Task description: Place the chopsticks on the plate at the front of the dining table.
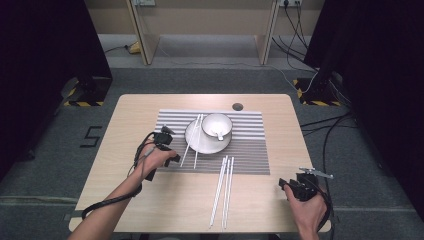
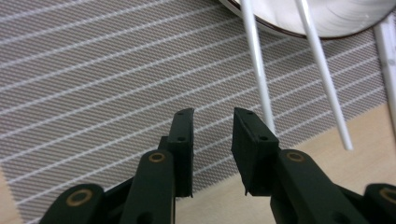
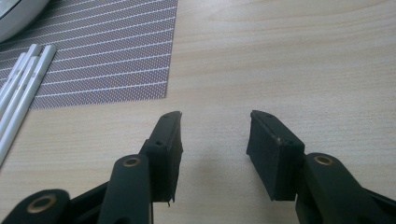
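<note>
Nearest, the right gripper (image 1: 285,184) rests empty and open on bare wood, right of the striped grey placemat (image 1: 250,150). Farther on, the left gripper (image 2: 212,133), part open and holding nothing, points at two white chopsticks (image 1: 192,142) propped on the white plate (image 1: 192,135) at the placemat's middle, seemingly to pick them up.

Both grippers' black fingers (image 3: 166,140) carry brass-ringed pivots (black cables trailing behind), forearms bare.

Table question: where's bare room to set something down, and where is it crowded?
Bare wood lies along the table's far left edge beside the striped placemat, and on the strip right of the placemat. Crowded: the mat's middle, with plate, bowl and chopsticks, and a second pair of chopsticks running toward the near edge.
</note>
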Available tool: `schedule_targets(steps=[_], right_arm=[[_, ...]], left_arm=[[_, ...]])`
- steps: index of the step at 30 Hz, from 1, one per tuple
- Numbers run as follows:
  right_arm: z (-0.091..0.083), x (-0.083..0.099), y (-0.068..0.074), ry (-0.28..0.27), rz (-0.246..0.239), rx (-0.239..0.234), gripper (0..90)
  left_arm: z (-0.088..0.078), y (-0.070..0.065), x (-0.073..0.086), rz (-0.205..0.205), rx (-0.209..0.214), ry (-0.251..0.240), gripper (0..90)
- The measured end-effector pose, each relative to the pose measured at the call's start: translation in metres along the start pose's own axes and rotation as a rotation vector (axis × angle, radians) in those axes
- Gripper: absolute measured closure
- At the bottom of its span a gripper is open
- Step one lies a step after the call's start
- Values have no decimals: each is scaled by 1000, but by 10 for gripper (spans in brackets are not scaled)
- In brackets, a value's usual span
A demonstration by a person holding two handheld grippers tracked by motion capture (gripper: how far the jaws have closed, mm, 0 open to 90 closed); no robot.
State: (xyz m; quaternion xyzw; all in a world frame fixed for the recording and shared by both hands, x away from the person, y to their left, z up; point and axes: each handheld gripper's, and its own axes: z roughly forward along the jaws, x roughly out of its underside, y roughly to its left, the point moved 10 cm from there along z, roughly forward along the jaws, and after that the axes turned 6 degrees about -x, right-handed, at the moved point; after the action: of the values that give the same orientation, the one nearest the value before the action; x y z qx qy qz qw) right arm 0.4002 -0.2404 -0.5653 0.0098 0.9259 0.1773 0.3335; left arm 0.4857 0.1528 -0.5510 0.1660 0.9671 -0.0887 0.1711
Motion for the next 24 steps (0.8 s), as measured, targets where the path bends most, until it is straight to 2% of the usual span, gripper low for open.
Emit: schedule_targets(steps=[1, 11, 24], right_arm=[[0, 0, 0, 1, 2, 0, 545], [0, 1, 1, 4, 3, -3, 544], [0, 1, 0, 4, 2, -2, 544]], left_arm=[[0, -2, 1, 12, -1, 4, 687], [3, -16, 1, 44, 0, 15, 682], [8, -28, -3, 63, 2, 23, 683]])
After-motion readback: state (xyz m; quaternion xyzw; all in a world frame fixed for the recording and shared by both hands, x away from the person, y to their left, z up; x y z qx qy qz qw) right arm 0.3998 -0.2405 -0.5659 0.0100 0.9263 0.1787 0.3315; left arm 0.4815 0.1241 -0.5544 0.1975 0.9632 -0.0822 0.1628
